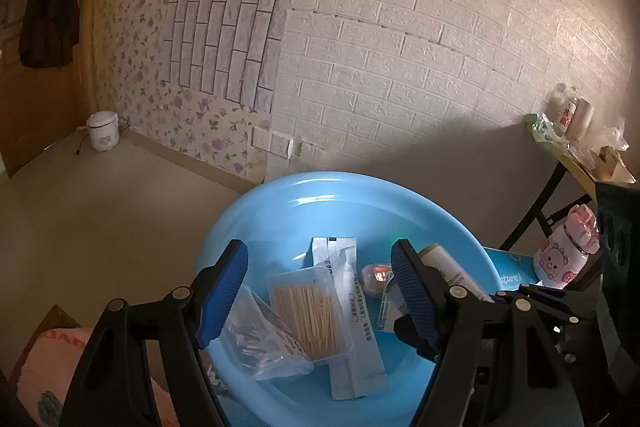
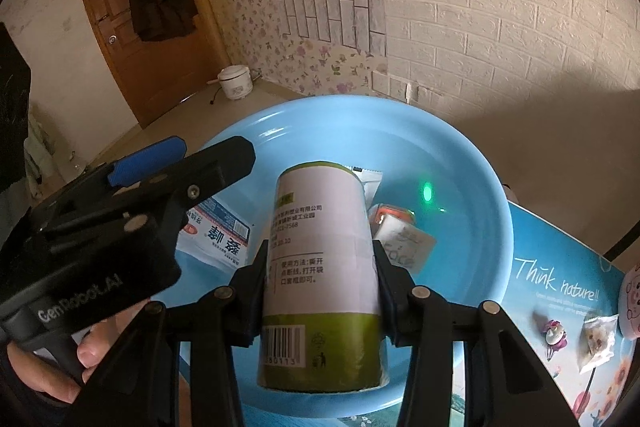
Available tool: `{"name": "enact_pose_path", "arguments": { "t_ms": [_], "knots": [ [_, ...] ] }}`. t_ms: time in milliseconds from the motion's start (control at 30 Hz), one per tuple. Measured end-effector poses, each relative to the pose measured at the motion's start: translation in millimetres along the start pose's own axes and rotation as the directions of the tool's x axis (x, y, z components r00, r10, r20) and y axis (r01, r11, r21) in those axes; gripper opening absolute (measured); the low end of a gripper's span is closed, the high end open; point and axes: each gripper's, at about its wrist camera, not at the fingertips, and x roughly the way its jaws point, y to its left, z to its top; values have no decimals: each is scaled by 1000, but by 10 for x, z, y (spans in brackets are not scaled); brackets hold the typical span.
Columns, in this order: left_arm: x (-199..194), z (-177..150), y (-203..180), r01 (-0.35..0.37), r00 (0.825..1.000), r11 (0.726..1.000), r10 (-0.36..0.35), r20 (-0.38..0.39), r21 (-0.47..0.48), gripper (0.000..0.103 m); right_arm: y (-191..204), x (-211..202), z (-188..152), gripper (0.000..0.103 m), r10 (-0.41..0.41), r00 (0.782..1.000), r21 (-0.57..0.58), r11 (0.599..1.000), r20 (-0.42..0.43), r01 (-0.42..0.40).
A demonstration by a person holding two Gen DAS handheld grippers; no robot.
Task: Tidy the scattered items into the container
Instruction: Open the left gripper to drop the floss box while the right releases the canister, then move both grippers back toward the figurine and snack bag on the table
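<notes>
Green-and-white roll (image 2: 324, 279) sits clamped in our right gripper (image 2: 320, 259) above the blue basin (image 2: 480, 187); our left gripper (image 1: 316, 291) hangs spread wide over the toothpick box (image 1: 308, 315) below.

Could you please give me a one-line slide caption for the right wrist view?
Right gripper holds a green-and-white roll above the blue basin of collected items.
</notes>
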Motion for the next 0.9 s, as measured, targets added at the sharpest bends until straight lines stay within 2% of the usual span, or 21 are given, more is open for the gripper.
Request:
{"name": "enact_pose_path", "arguments": {
  "t_ms": [133, 200, 267, 567, 900],
  "knots": [
    [-21, -5, 5, -1, 1000, 1000, 1, 1, 3, 73, 14, -24, 13, 49, -9, 1000, 4, 1000, 15, 9],
    [-28, -7, 15, -2, 1000, 1000, 2, 1, -1, 73, 37, -61, 21, 60, -8, 999, -10, 1000, 33, 8],
    [-44, -14, 23, -2, 1000, 1000, 2, 1, -5, 73, 71, -104, 7, 67, -10, 999, -26, 1000, 45, 11],
    [-124, -72, -55, 8, 1000, 1000, -8, -2, 4, 73, -4, -206, -126, 67, -1, 999, 30, 1000, 41, 0],
    [-157, -129, -328, 29, 999, 999, -29, -19, 25, 73, -167, -409, -275, 67, -16, 999, 73, 997, 48, 13]
  ]
}}
